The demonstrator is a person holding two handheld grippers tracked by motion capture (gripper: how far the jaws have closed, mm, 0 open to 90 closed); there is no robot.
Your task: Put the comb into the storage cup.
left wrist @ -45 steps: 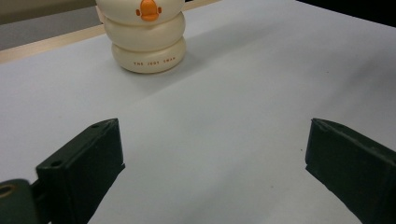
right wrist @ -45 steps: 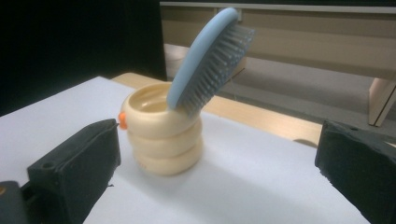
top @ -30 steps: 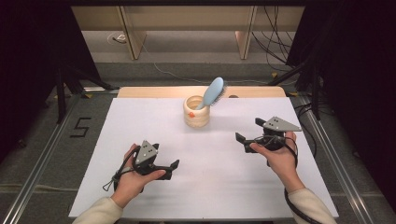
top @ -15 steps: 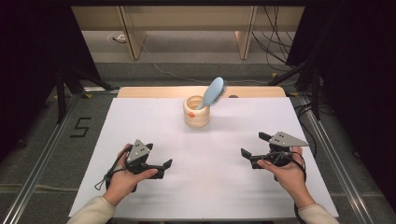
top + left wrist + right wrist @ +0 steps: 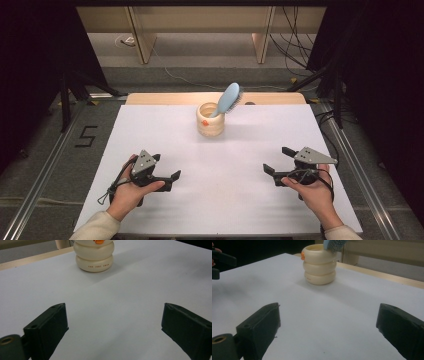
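**Hairbrush stands in the cream cup, both grippers empty at the near edge**

The hairbrush (image 5: 229,99), pale blue with dark bristles, stands handle-down in the cream cup (image 5: 210,120) and leans up and to the right, its head well above the rim. In the right gripper view the bristled head (image 5: 335,244) shows just over the cup's rim (image 5: 319,251). The cup is built of stacked rounded rings, carries a small orange mark on its left side and a line of small print low on its wall, which shows in the left gripper view (image 5: 94,255). It sits on the far middle part of the white table cover (image 5: 240,150), close to the bare wooden strip (image 5: 165,98) along the table's far edge.

The left gripper (image 5: 167,172) rests in the person's left hand (image 5: 131,192) near the front left of the cover, pointing right towards the table's middle. Its jaws stand wide apart with only white cover between them, and nothing is held.

The right gripper (image 5: 277,161) is held in the right hand (image 5: 310,187) at the front right, pointing left. Its jaws have just been closing a little, yet they are spread wide and hold nothing; in its own view only bare cover lies between them, and the cup stands well beyond them.

Both grippers are well apart from the cup and from each other. A cable (image 5: 112,190) loops from the left gripper beside the wrist.
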